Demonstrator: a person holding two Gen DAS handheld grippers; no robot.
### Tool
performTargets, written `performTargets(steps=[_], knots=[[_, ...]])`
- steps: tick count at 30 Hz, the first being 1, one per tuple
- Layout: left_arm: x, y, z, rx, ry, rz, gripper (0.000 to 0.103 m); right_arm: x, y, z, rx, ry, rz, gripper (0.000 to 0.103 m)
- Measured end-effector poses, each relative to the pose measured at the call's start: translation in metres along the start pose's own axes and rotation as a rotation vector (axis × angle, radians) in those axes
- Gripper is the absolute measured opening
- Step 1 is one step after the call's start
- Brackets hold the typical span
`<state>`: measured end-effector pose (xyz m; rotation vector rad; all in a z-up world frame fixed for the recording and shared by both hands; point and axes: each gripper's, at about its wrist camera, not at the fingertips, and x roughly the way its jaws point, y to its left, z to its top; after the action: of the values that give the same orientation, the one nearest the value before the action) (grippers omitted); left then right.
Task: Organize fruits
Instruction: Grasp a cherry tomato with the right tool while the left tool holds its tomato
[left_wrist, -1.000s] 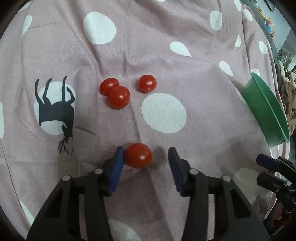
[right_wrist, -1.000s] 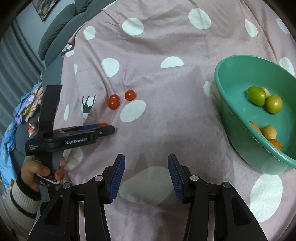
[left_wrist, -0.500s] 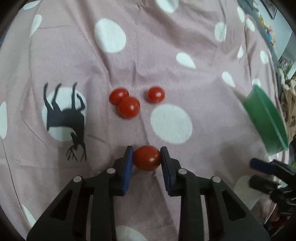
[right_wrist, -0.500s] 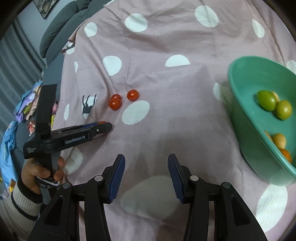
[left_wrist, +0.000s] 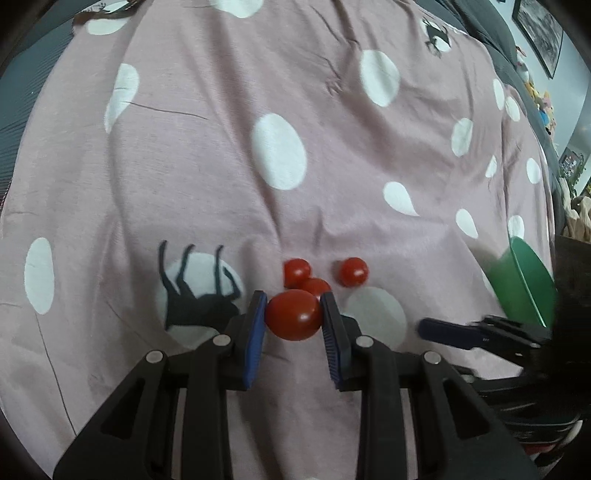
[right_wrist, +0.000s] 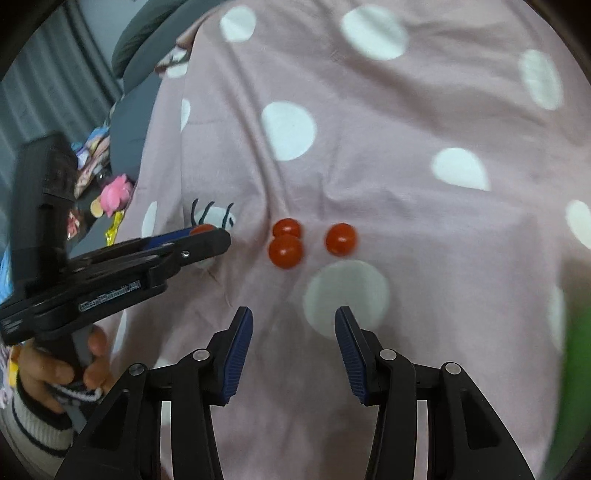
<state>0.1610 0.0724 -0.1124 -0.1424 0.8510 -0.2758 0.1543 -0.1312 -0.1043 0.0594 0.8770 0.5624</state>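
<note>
Left wrist view showed my left gripper (left_wrist: 293, 317) fingers pinching a glossy red cherry tomato (left_wrist: 292, 314), the green plastic bowl (left_wrist: 524, 284) lying off to its right. My right gripper (right_wrist: 294, 332), fingers spread and empty, hung nearer the three loose red tomatoes (right_wrist: 285, 250) straight ahead.

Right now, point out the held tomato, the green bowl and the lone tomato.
held tomato (left_wrist: 293, 314), left wrist view, its front face.
green bowl (left_wrist: 524, 284), left wrist view, its outer wall.
lone tomato (right_wrist: 340, 239), right wrist view, its middle.

Dim soft indoor light, faint shadows, motion blur, fisheye-warped edges
</note>
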Motion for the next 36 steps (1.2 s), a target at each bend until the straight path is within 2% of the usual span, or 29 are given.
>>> performTargets(steps=[4,7,8,9,10,12,15,19,21,22,29,36], knots=[[0.003,0.010,0.002,-0.021,-0.006,-0.001,0.029,0.034,0.006,0.015,-0.028,0.046,0.002,0.048],[0.005,0.019,0.001,-0.042,0.002,0.003,0.029,0.054,0.007,0.026,0.019,0.119,0.079,0.048],[0.006,0.022,0.000,-0.047,0.004,0.002,0.029,0.058,0.009,0.029,0.008,0.116,0.063,0.048],[0.007,0.024,0.000,-0.051,0.006,0.002,0.029,0.060,0.014,0.033,-0.044,0.092,-0.025,0.048],[0.007,0.026,0.000,-0.054,0.007,0.001,0.029,0.063,0.017,0.034,-0.070,0.091,-0.070,0.048],[0.008,0.029,-0.001,-0.058,0.009,-0.002,0.029,0.072,0.018,0.037,-0.058,0.116,-0.032,0.048],[0.009,0.032,-0.002,-0.067,0.017,-0.016,0.029,0.081,0.021,0.038,-0.084,0.106,-0.080,0.048],[0.010,0.033,-0.004,-0.065,0.022,-0.018,0.029,0.087,0.028,0.039,-0.121,0.082,-0.092,0.048],[0.010,0.033,-0.005,-0.065,0.025,-0.018,0.029,0.090,0.031,0.040,-0.149,0.079,-0.128,0.036],[0.010,0.033,-0.005,-0.065,0.027,-0.018,0.029,0.091,0.034,0.040,-0.161,0.080,-0.140,0.033],[0.009,0.028,-0.006,-0.054,0.034,-0.011,0.029,0.092,0.034,0.043,-0.128,0.103,-0.126,0.031],[-0.003,0.023,-0.009,-0.043,0.033,-0.008,0.029,0.057,0.037,0.035,-0.099,0.074,-0.091,0.031]])
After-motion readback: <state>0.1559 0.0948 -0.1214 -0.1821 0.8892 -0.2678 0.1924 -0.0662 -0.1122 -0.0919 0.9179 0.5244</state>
